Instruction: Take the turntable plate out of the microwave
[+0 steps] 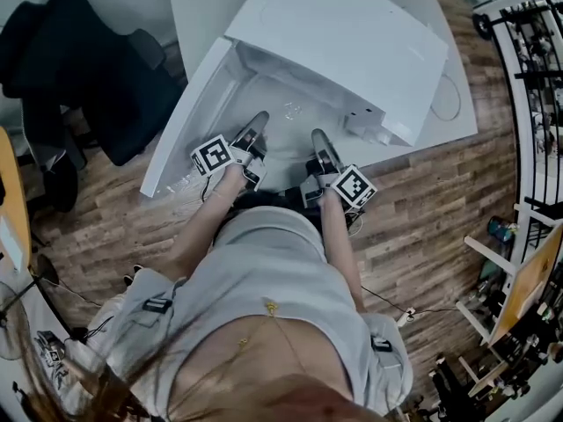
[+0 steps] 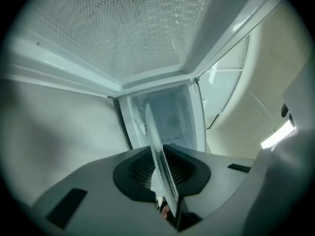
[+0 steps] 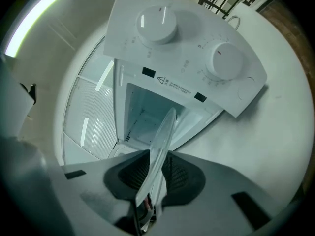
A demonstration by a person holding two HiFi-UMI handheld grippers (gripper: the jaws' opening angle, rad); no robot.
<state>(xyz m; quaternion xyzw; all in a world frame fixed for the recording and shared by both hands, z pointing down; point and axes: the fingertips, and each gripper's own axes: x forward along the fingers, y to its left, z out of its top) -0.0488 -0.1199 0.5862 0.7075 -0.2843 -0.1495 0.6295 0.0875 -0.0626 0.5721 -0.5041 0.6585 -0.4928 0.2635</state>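
The clear glass turntable plate (image 1: 287, 137) hangs between both grippers at the mouth of the white microwave (image 1: 352, 42). My left gripper (image 1: 258, 123) is shut on the plate's left rim, and my right gripper (image 1: 319, 139) is shut on its right rim. In the left gripper view the plate (image 2: 158, 151) runs edge-on between the dark pads (image 2: 135, 173), with the microwave cavity (image 2: 170, 117) behind it. In the right gripper view the plate (image 3: 161, 144) also stands edge-on in the jaws, below the control panel with two knobs (image 3: 156, 24).
The microwave door (image 1: 187, 123) swings open to the left, close beside my left gripper. The microwave stands on a white table (image 1: 457, 117). A black chair (image 1: 88, 69) sits at the left, and a black rack (image 1: 532, 51) and shelves stand at the right on the wooden floor.
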